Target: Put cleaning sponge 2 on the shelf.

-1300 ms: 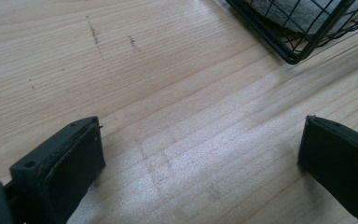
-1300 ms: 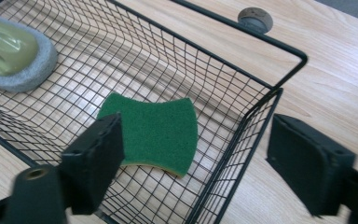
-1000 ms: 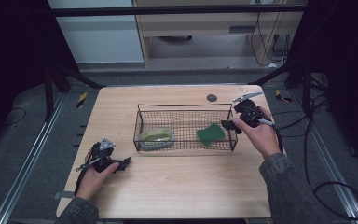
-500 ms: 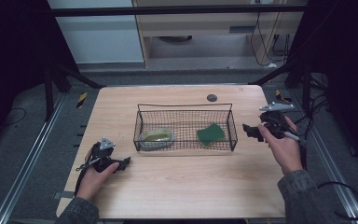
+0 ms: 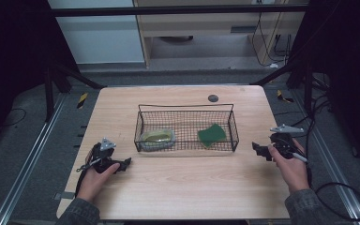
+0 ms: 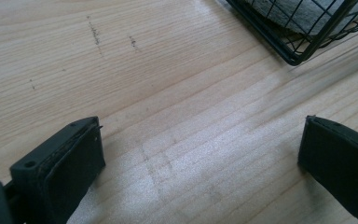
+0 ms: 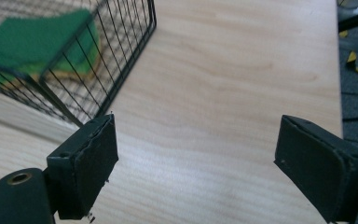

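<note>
Parking my right gripper (image 5: 261, 151) beside the wire basket (image 5: 186, 149), nothing held.

My right jaws stand apart with bare table (image 7: 223, 93) between them and have just been closing a little; left gripper (image 5: 124, 163) jaws also apart, empty, near the basket's left front corner. Green sponge (image 5: 211, 134) lies inside the basket at its right end, the pale bowl-like thing (image 5: 157, 137) at its left end. Risk I see: swinging back in low could catch a jaw on the basket's end wall and drag it.

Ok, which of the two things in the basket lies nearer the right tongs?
The green sponge, at the right end of the wire basket. The pale greyish item lies at the left end, closer to the left tongs.
</note>
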{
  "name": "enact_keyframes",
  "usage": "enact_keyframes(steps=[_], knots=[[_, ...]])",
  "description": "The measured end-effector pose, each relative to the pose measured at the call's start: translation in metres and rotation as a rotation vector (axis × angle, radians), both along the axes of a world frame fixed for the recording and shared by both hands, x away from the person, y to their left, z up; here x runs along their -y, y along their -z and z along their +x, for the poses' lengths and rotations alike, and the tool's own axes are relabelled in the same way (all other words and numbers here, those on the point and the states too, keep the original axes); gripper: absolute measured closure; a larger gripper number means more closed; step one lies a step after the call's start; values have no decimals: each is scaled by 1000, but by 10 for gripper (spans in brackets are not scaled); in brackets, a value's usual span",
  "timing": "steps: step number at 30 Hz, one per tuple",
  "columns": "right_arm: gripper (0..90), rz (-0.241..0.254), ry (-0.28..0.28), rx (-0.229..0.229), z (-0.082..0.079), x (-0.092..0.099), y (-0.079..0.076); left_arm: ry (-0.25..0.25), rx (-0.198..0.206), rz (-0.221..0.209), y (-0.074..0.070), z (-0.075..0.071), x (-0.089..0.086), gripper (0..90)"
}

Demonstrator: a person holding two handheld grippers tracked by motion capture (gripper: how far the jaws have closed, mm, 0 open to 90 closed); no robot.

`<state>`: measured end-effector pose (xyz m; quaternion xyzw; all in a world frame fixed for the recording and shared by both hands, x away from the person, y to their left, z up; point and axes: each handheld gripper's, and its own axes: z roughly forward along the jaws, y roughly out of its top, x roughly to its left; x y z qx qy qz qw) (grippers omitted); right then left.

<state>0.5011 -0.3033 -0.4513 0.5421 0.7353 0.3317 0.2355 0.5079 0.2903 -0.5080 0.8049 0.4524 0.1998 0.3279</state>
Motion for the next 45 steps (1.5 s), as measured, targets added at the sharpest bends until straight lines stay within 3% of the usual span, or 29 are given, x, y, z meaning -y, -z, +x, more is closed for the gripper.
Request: enact_keyframes(steps=[6, 13, 33, 39, 45], knots=[[128, -5, -8, -47, 3, -3, 22, 1, 0, 0, 0, 0, 0, 0], [125, 0, 34, -74, 13, -3, 39, 0, 0, -1, 0, 0, 0, 0], [106, 33, 86, -57, 25, -4, 54, 0, 0, -1, 0, 0, 0, 0], [60, -15, 99, -36, 26, -13, 58, -2, 1, -4, 0, 0, 0, 0], [44, -17, 99, -18, 24, -15, 60, -3, 1, -5, 0, 0, 0, 0]])
